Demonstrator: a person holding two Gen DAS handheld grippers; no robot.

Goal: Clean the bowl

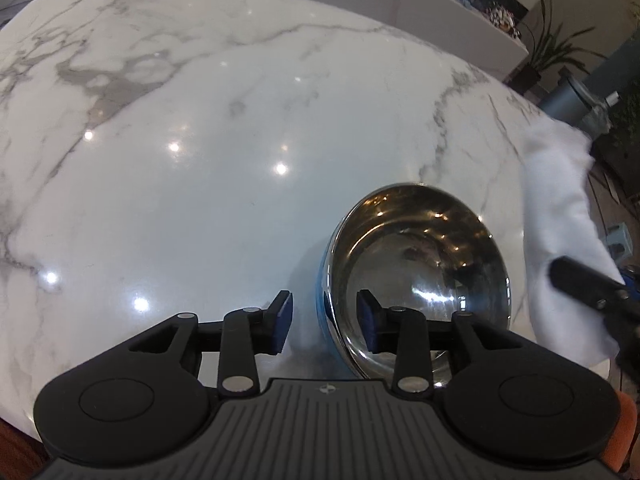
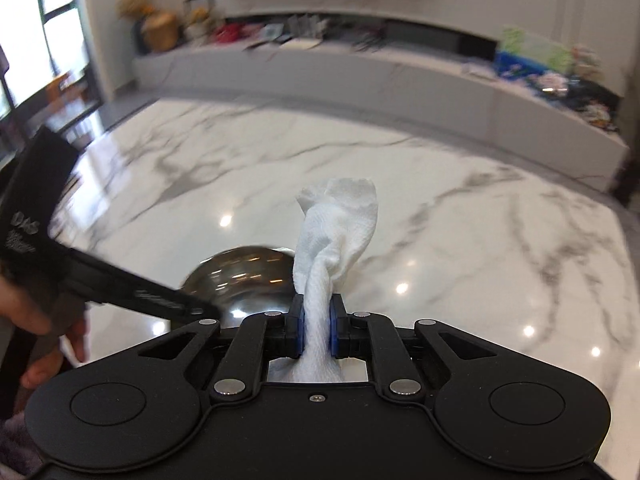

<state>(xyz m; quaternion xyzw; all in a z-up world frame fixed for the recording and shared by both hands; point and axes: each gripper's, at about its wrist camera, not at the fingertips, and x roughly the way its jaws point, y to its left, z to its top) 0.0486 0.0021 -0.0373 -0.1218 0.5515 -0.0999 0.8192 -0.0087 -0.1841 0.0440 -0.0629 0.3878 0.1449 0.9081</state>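
Observation:
A steel bowl (image 1: 420, 264) with a blue outer band is tipped on its side on the marble table (image 1: 180, 140), its opening facing my left gripper (image 1: 326, 322). The left gripper is open, its jaws straddling the bowl's near rim, one finger inside the bowl and one outside. My right gripper (image 2: 314, 330) is shut on a white paper towel (image 2: 340, 232) that sticks up from its pads. The bowl (image 2: 244, 280) lies just left of it in the right wrist view, partly behind the left gripper's body. The towel (image 1: 560, 220) hangs right of the bowl in the left wrist view.
A long white low cabinet (image 2: 360, 76) with clutter runs behind the table. A potted plant (image 1: 548, 52) and a grey cylinder (image 1: 568, 100) stand beyond the table's right edge. A hand (image 2: 40, 328) holds the left gripper.

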